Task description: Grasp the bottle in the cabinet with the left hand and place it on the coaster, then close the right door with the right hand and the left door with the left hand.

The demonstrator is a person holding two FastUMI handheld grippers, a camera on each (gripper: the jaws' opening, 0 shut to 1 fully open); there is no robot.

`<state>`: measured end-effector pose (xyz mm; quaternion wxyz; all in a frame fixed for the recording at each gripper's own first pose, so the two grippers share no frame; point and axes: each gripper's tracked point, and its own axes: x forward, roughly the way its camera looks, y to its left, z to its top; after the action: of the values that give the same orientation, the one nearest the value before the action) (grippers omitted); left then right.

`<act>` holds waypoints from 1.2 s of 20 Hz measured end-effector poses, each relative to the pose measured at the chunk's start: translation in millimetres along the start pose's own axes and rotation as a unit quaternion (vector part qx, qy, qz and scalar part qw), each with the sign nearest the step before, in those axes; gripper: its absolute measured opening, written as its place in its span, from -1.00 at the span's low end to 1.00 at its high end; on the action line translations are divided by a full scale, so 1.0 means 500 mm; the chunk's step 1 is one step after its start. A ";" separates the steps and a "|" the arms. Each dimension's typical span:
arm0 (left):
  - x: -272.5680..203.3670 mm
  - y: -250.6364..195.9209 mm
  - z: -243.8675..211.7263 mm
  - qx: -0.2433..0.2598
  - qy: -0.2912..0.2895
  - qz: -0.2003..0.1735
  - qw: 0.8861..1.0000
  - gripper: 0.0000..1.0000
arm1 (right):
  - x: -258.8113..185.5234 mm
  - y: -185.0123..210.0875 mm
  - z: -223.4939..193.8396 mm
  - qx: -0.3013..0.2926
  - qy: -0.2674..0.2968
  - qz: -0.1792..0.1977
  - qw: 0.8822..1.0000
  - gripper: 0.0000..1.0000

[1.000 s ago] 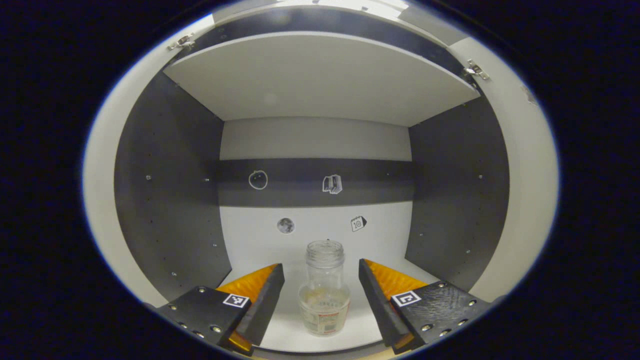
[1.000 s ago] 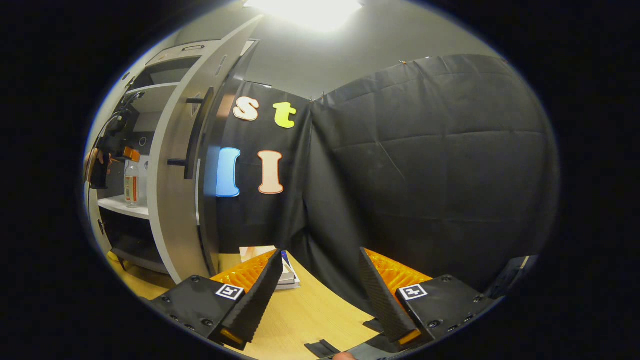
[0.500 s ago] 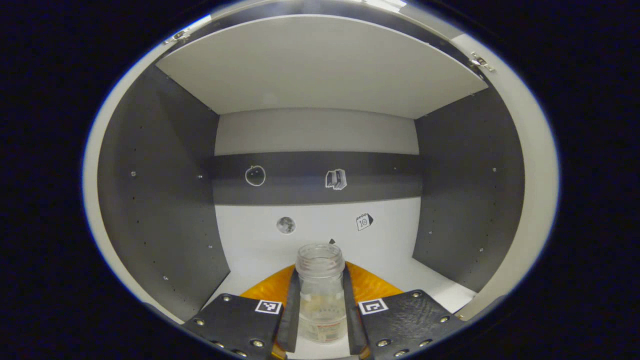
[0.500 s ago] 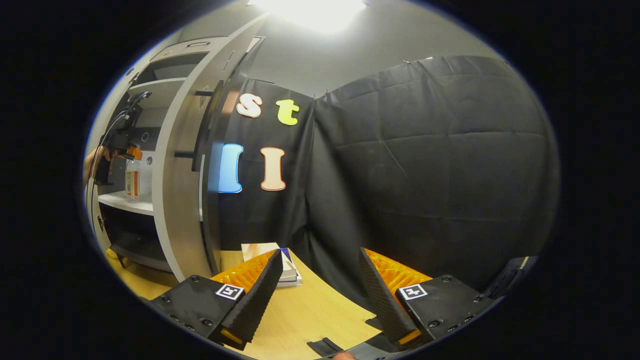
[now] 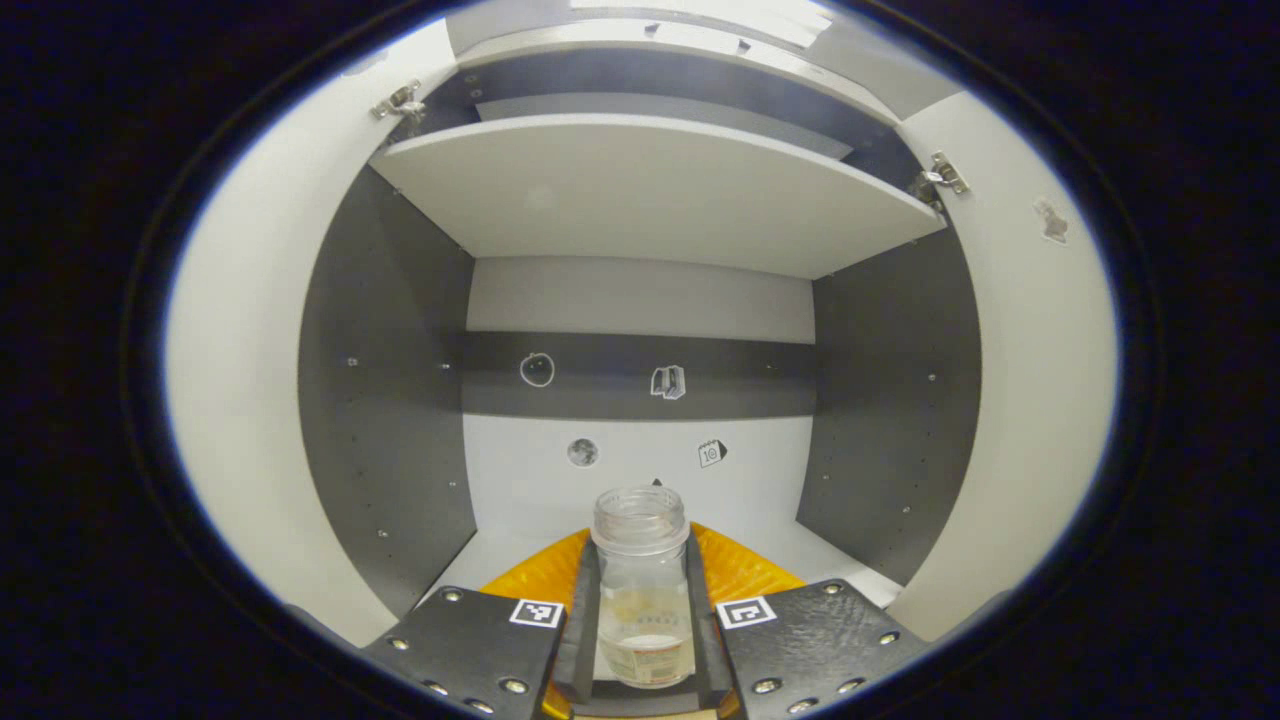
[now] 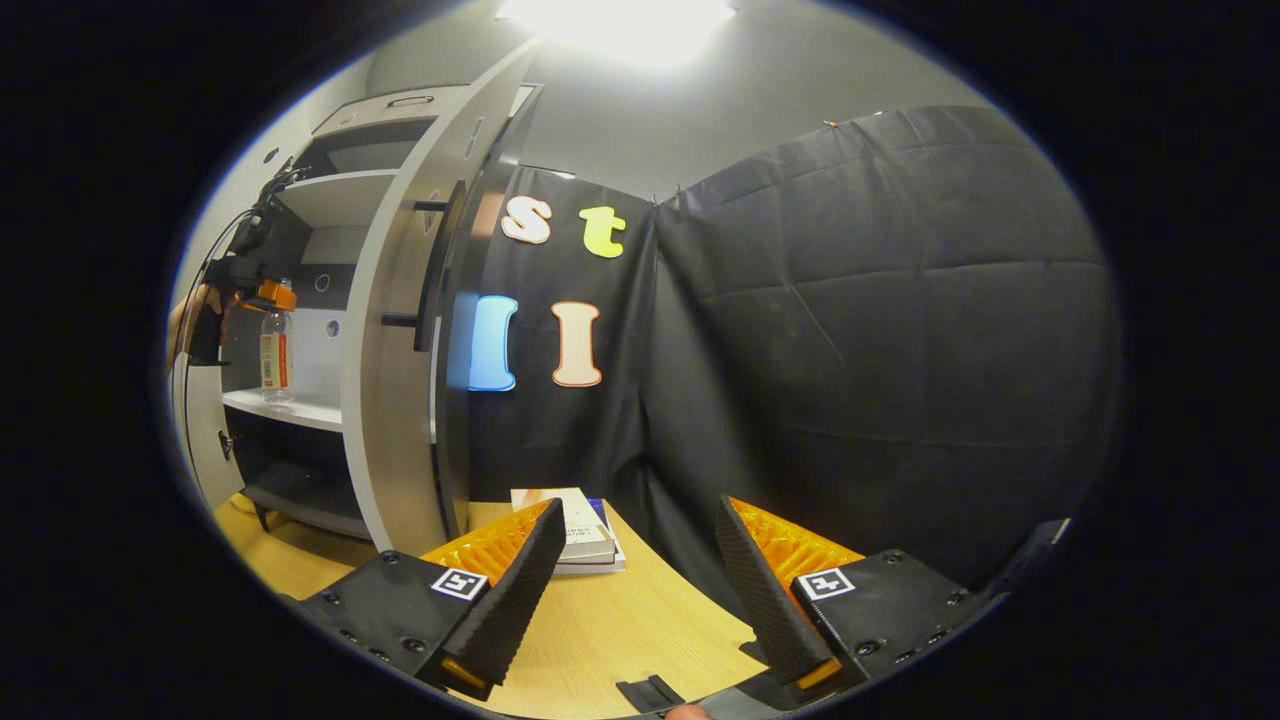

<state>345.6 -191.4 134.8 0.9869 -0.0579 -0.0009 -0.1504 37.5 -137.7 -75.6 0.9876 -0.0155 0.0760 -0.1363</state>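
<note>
Contact on both sides of the clear bottle [image 5: 641, 590] is made by the fingers of the left gripper [image 5: 641, 640], which is closed on it above the front edge of the white cabinet shelf [image 5: 520, 500]. In the right gripper view, the right door [image 6: 400, 330] is seen swung open. The right gripper [image 6: 640, 590] is held wide open and unloaded above the wooden tabletop [image 6: 630, 630], near its back edge, where books [image 6: 580, 530] are stacked.

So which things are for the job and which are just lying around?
For the job:
bottle, held in the left gripper
right door
right gripper, open

Just lying around:
books on the table
stickers on the cabinet's back wall
</note>
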 end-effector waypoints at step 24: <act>-0.315 -0.059 -0.151 -0.001 0.007 0.015 1.000 -0.19 | -0.095 -0.065 -0.043 -0.005 0.013 0.095 0.995 0.93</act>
<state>185.4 -181.4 60.1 0.9890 -0.0573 0.0074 -0.1361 -19.4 -156.3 -88.0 0.9950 -0.0111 0.0902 -0.0418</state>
